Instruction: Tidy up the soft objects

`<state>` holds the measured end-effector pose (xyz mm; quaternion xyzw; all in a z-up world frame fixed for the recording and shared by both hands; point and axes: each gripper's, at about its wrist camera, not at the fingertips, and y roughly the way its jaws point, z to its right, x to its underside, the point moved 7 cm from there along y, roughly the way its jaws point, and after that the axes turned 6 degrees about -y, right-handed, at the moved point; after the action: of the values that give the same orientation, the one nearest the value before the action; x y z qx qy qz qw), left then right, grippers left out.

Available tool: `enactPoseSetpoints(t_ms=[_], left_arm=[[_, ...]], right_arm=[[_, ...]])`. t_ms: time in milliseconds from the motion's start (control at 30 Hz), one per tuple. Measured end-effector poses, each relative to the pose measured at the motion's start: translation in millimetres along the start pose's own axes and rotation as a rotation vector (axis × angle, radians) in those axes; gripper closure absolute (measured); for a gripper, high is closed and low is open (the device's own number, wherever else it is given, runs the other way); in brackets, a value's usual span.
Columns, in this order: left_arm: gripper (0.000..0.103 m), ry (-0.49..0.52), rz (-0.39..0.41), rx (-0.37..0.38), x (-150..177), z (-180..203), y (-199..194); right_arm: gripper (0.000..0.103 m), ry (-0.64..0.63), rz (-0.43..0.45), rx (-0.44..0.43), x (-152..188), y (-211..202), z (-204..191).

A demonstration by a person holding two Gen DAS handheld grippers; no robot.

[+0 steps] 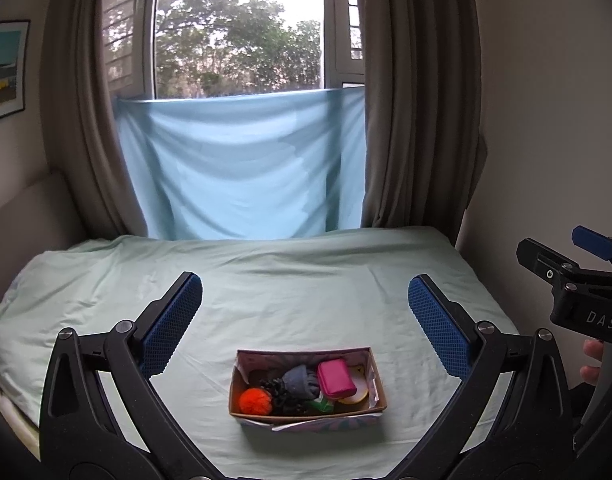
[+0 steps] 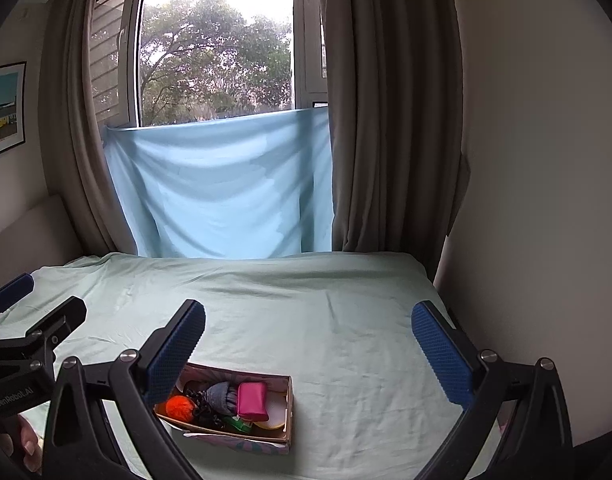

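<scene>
A small cardboard box sits on the pale green bed sheet. It holds an orange pompom, a grey sock, a pink pouch and a black tangled item. My left gripper is open and empty, held above and behind the box. In the right wrist view the box lies low and left of centre with the pompom and pouch. My right gripper is open and empty, above the box.
The bed fills the foreground, with a wall along its right side. A light blue cloth hangs below the window between brown curtains. A framed picture hangs on the left wall.
</scene>
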<state>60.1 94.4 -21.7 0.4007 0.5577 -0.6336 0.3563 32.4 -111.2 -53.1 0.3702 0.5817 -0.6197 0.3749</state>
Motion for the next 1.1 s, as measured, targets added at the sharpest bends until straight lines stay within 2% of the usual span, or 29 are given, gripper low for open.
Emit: enactPoseSetpoints(t_ms=[733, 1100], left_arm=[[0.0, -0.005, -0.004, -0.027, 2.2, -1.1, 5.9], [0.0, -0.005, -0.001, -0.016, -0.1, -0.1, 10.3]], right_arm=[[0.0, 0.002, -0.001, -0.011, -1.8, 4.1, 0.7], [0.0, 0.01, -0.008, -0.008, -4.8, 10.1, -0.1]])
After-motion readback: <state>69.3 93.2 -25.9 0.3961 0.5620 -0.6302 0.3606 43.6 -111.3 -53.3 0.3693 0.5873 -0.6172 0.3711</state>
